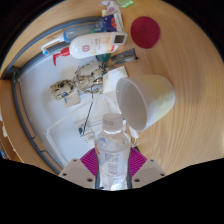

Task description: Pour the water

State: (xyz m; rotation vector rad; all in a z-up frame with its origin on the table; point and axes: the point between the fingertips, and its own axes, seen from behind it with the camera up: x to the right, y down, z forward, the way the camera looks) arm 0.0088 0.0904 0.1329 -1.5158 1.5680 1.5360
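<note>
The gripper (113,168) holds a clear plastic bottle (113,150) between its two fingers, the purple pads (90,160) pressing on it from the left and right. The bottle stands up from between the fingers, its white neck (112,123) at the top, with no cap on it that I can make out. Whether it holds water cannot be told.

Just beyond the bottle's neck, a little to the right, is a white cup (147,98). It is tilted, its open mouth turned left and toward the bottle, the inside showing pale. Whether it touches the bottle cannot be told.

Everything is above a round wooden table (185,60) of light brown colour. On its left part lies a white board (45,80) edged by a grey frame (30,45), carrying small electronic parts (80,80) and thin wires (60,125). At the far side of the board lies a white device with a red mark (97,45). Far right on the wood sits a round red lid (147,31). The room beyond the table is not visible.
</note>
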